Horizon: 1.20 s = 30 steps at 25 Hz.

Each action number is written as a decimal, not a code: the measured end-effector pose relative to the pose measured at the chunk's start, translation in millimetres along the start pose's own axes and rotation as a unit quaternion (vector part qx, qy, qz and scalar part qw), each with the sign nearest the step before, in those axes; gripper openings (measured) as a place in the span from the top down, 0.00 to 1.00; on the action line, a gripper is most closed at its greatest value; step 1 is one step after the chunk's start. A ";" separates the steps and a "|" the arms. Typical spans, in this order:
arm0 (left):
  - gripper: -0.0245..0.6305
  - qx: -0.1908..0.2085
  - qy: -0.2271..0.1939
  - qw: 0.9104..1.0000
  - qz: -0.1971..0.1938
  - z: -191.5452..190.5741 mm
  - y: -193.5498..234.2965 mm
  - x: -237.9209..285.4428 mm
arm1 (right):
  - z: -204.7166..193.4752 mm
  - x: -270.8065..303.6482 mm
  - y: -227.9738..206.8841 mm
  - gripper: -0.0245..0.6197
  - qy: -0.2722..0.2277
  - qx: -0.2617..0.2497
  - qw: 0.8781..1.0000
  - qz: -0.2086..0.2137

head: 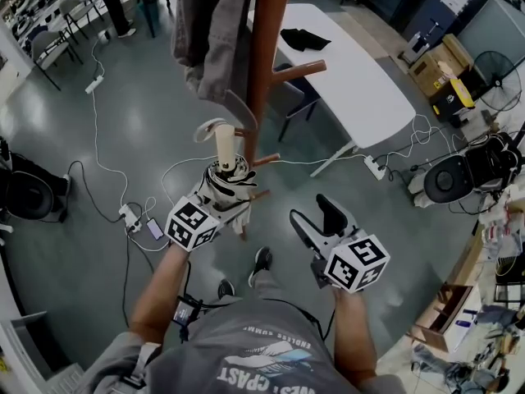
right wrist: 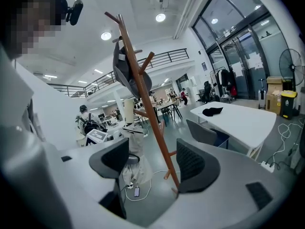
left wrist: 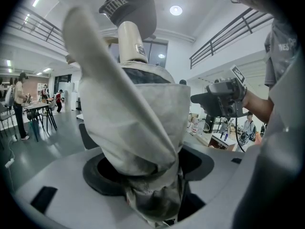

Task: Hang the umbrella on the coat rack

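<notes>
Cream-handled umbrella [head: 225,148] clamped handle-up in left tongs [head: 220,189], just beside the coat rack [head: 267,48], right tongs [head: 317,213] apart and empty: raise slowly, slip the strap loop [head: 207,127] over a free peg [head: 302,69], then unclamp.

Folded cream umbrella [head: 223,171] upright, handle up, beside brown wooden coat rack [head: 267,64]

head view: coat rack [head: 271,23] top and grey garment [head: 217,39] top cut off by upper edge | umbrella [head: 223,171] lower end hidden behind left hand-held gripper [head: 223,195] | left gripper view: umbrella fabric covers the pad faces | right gripper view: coat rack foot behind right hand-held gripper [right wrist: 152,161] pad
</notes>
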<state>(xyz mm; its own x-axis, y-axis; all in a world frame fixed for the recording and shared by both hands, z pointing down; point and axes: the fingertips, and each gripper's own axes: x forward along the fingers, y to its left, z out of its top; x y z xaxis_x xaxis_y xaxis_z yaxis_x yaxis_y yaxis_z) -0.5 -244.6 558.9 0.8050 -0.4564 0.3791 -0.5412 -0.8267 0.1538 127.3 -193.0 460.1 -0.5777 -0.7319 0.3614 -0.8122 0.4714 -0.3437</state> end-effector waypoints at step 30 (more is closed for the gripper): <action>0.47 0.001 0.020 0.999 -0.034 -11.6 12.7 -8.8 | -5.1 22.1 -4.2 0.45 0.015 0.011 1.000 -0.008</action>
<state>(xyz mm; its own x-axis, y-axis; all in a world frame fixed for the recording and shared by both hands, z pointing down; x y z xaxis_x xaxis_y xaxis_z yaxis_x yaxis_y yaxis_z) -17.3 -247.2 568.1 0.8297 -0.3853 0.4039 -0.4848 -0.8561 0.1790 117.5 -208.7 474.0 -0.5669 -0.7239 0.3933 -0.8197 0.4482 -0.3567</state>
